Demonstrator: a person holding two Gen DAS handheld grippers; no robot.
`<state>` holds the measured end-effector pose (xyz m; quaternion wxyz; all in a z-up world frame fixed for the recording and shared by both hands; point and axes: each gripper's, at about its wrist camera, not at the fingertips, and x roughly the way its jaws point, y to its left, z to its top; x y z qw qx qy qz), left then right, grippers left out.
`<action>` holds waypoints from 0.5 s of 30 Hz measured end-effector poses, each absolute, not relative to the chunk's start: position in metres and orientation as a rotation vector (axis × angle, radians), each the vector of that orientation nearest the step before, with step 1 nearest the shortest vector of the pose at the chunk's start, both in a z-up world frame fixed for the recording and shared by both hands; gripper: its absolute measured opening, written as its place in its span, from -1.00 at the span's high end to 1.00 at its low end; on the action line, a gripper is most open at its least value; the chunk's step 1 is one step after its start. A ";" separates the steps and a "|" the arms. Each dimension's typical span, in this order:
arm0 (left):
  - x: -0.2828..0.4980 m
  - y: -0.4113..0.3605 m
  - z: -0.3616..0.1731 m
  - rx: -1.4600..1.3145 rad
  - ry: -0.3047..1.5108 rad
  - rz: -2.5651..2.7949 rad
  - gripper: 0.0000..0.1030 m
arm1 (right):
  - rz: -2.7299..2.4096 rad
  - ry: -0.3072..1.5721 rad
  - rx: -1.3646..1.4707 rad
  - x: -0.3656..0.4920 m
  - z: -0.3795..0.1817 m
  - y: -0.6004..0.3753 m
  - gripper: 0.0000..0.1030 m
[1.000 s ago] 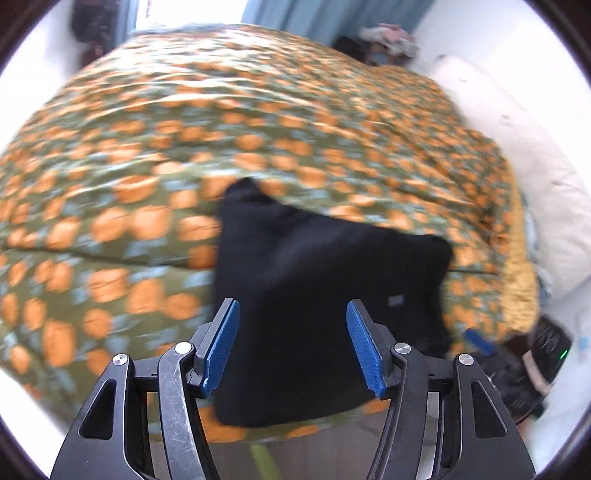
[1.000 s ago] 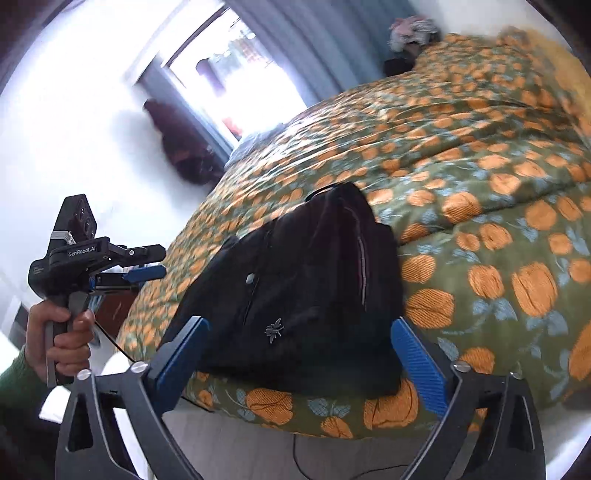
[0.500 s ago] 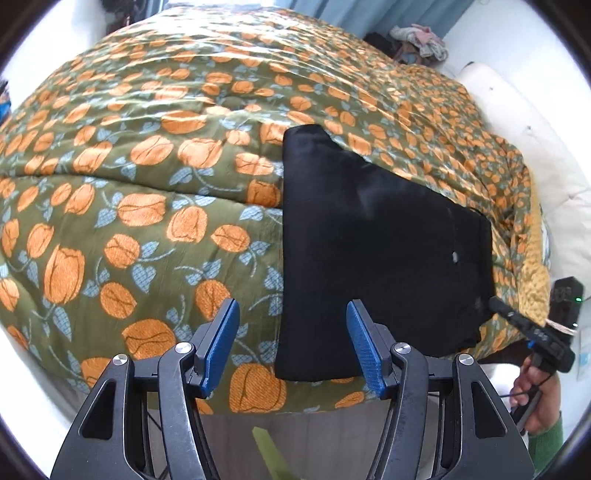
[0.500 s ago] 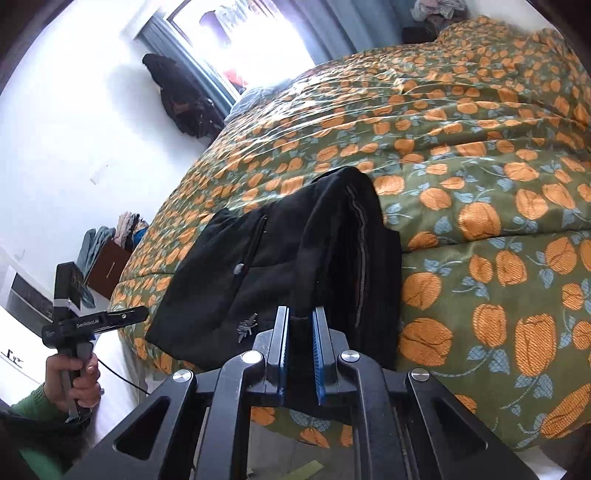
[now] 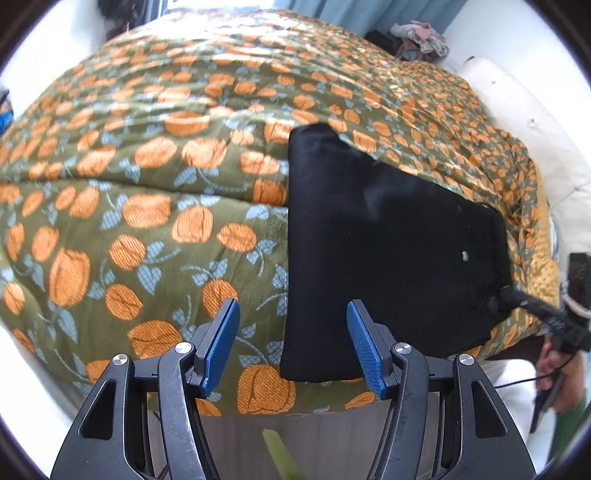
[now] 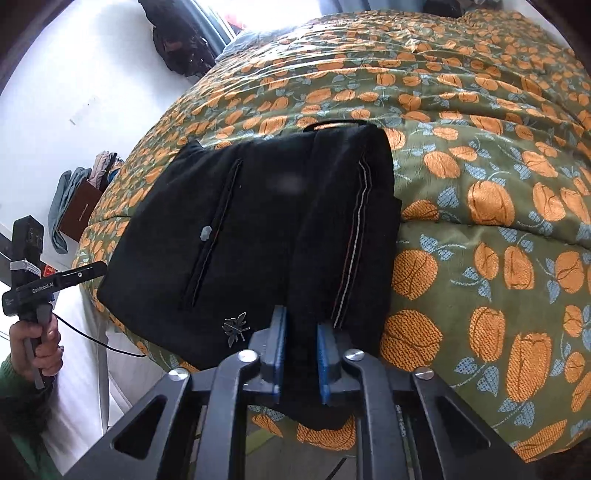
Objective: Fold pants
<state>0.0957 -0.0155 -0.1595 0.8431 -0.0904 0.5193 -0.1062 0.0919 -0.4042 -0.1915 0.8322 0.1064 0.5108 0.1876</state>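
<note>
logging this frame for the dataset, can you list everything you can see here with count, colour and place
pants: 1, black, folded, on the near edge of the bed
bedspread: 1, green with orange fruit print, covering the bed
pillow: 1, white, far right of the bed in the left wrist view
clothes pile: 1, mixed pale colours, behind the bed by the curtain
curtain: 1, blue-grey, at the window
dark garment: 1, black, hanging on the white wall
left gripper: 1, black with blue pads, jaws open, above the pants' near corner
right gripper: 1, black with blue pads, jaws shut on the pants' near edge
hand: 1, green sleeve, holding the left gripper's handle
</note>
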 end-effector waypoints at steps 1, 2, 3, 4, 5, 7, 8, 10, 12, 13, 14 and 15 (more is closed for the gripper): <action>0.093 -0.020 -0.154 -0.157 1.067 -0.231 -0.26 | 0.405 1.051 0.247 0.085 -0.180 -0.409 0.79; 0.092 -0.024 -0.153 -0.138 1.049 -0.238 -0.36 | 0.404 1.032 0.263 0.079 -0.175 -0.415 0.79; 0.091 -0.030 -0.151 -0.116 1.031 -0.249 -0.42 | 0.390 1.043 0.270 0.075 -0.179 -0.418 0.79; 0.091 -0.037 -0.153 -0.093 1.021 -0.263 -0.43 | 0.362 1.086 0.268 0.074 -0.195 -0.421 0.79; 0.094 -0.044 -0.156 -0.073 1.028 -0.274 -0.43 | 0.340 1.133 0.266 0.076 -0.211 -0.422 0.79; 0.097 -0.057 -0.161 -0.029 1.048 -0.285 -0.43 | 0.329 1.187 0.308 0.078 -0.234 -0.425 0.74; 0.097 -0.060 -0.160 -0.019 1.042 -0.287 -0.43 | 0.323 1.172 0.322 0.079 -0.229 -0.428 0.71; 0.094 -0.065 -0.157 -0.001 1.018 -0.304 -0.43 | 0.304 1.120 0.283 0.082 -0.206 -0.431 0.46; 0.093 -0.071 -0.156 0.027 1.007 -0.317 -0.43 | 0.296 1.028 0.199 0.089 -0.174 -0.427 0.46; 0.093 -0.075 -0.158 0.051 1.007 -0.320 -0.43 | 0.317 0.989 0.179 0.095 -0.161 -0.423 0.46; 0.093 -0.079 -0.159 0.072 1.010 -0.321 -0.43 | 0.348 0.951 0.179 0.102 -0.150 -0.419 0.46; 0.093 -0.084 -0.160 0.089 1.013 -0.319 -0.43 | 0.386 0.919 0.194 0.112 -0.144 -0.415 0.46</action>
